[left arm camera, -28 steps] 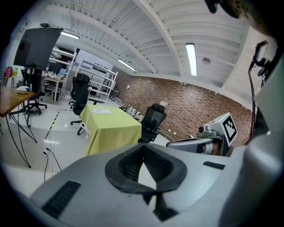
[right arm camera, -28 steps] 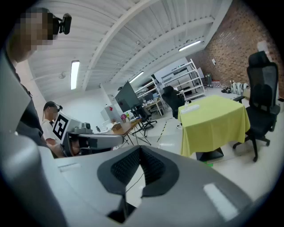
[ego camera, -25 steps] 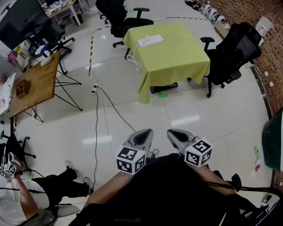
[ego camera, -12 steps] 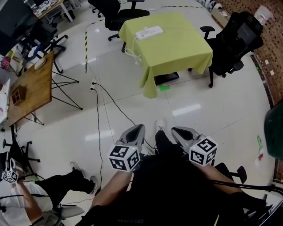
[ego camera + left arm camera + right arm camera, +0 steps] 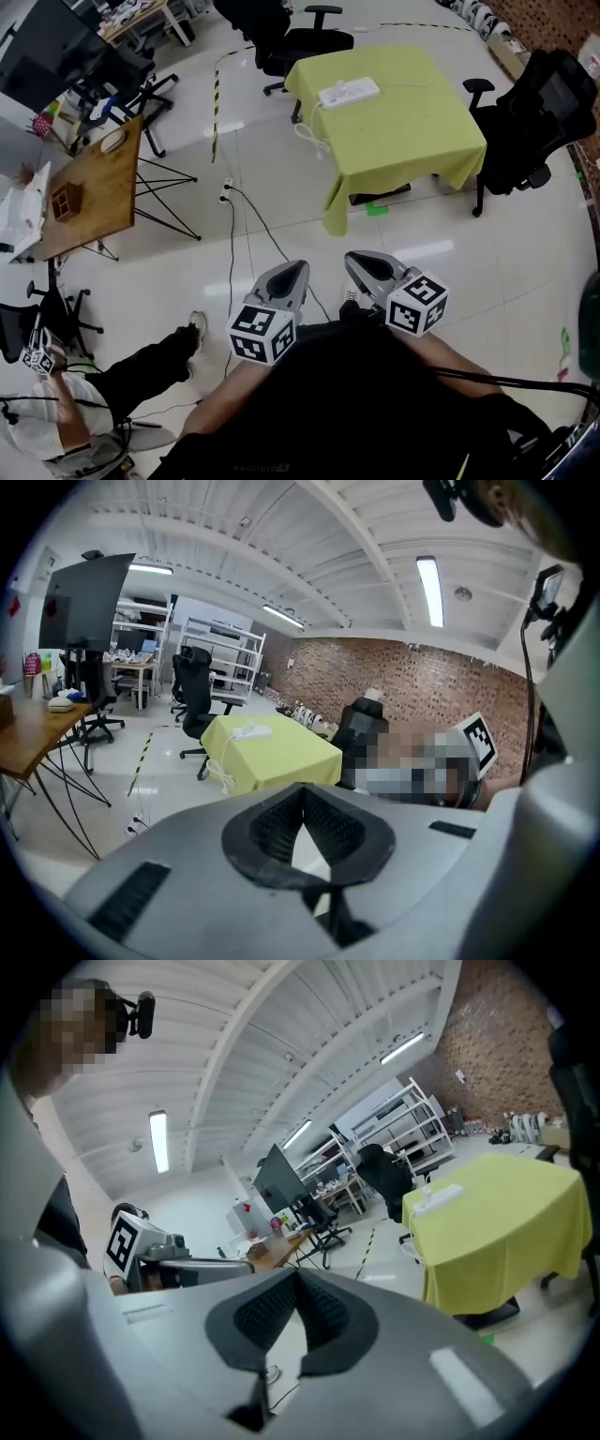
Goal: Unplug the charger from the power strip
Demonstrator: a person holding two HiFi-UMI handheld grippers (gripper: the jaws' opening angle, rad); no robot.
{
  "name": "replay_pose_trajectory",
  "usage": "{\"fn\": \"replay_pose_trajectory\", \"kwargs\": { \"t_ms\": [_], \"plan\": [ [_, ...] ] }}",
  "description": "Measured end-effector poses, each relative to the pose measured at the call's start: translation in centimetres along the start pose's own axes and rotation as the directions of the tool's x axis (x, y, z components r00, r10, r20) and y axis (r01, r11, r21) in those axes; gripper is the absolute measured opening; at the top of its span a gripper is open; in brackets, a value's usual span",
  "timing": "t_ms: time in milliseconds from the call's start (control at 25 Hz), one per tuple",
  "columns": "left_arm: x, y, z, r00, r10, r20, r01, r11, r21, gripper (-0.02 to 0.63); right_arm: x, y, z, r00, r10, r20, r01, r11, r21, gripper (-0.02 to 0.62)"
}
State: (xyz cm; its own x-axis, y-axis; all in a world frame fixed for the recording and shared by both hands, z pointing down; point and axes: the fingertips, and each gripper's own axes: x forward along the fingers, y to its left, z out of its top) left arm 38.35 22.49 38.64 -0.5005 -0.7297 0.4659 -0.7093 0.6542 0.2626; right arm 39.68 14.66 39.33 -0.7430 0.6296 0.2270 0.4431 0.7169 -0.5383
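Power strip lies well ahead of both pairs of my jaws, far out of reach. It sits on the tabletop with the yellow-green cloth, toward the far-left corner as I look past my jaws. Its white cable hangs in a loose bundle over the cloth's left edge. I cannot pick out the charger on the strip from here; a small white lump at one end is too small to name.

My left gripper is held low, close in front of my body. Its jaws are closed tip to tip with nothing between them, and only floor shows through the gap behind the tips. My right gripper is beside it, a little apart, its jaws likewise pressed together and empty. Both point toward the tabletop, with the marker cubes on my side.

Glossy white floor lies between my jaws and the tabletop. A black floor cable runs from beside my left jaws away ahead-left. One black office chair stands ahead-right of my right jaws, beside the tabletop, and another chair stands beyond it. Well left of my left jaws is a wooden desk, and a seated person is left of them, further back.
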Motion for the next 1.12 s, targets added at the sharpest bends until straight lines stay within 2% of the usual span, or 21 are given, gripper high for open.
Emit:
{"fn": "replay_pose_trajectory", "kwargs": {
  "t_ms": [160, 360, 560, 640, 840, 1120],
  "plan": [
    [3.8, 0.6, 2.8, 1.000, 0.021, 0.010, -0.021, 1.000, -0.003, 0.008, 0.9, -3.2, 2.3, 0.999, 0.031, -0.010, -0.031, 1.000, 0.000, 0.003],
    [8.5, -0.8, 5.0, 1.000, -0.005, -0.008, 0.005, 0.998, 0.069, 0.008, 0.8, -7.4, 4.9, 1.000, 0.024, 0.006, -0.023, 0.999, -0.024, 0.003],
    [11.2, -0.3, 6.4, 0.999, 0.000, -0.035, 0.002, 0.999, 0.050, 0.008, 0.3, -10.1, 6.7, 0.999, 0.006, 0.036, -0.005, 1.000, -0.024, 0.003],
    [12.8, -0.9, 6.5, 0.997, -0.032, -0.065, 0.036, 0.998, 0.060, 0.008, -0.1, -11.3, 7.1, 0.998, -0.020, 0.051, 0.021, 1.000, -0.013, 0.003],
    [15.7, -2.3, 7.2, 0.985, -0.120, -0.126, 0.138, 0.981, 0.138, 0.008, -0.7, -14.0, 7.3, 0.993, -0.090, 0.079, 0.087, 0.996, 0.035, 0.003],
    [19.7, -0.2, 8.8, 0.969, -0.208, -0.133, 0.223, 0.968, 0.116, 0.008, 0.0, -17.4, 9.1, 0.971, -0.211, 0.113, 0.206, 0.977, 0.053, 0.003]
  ]
}}
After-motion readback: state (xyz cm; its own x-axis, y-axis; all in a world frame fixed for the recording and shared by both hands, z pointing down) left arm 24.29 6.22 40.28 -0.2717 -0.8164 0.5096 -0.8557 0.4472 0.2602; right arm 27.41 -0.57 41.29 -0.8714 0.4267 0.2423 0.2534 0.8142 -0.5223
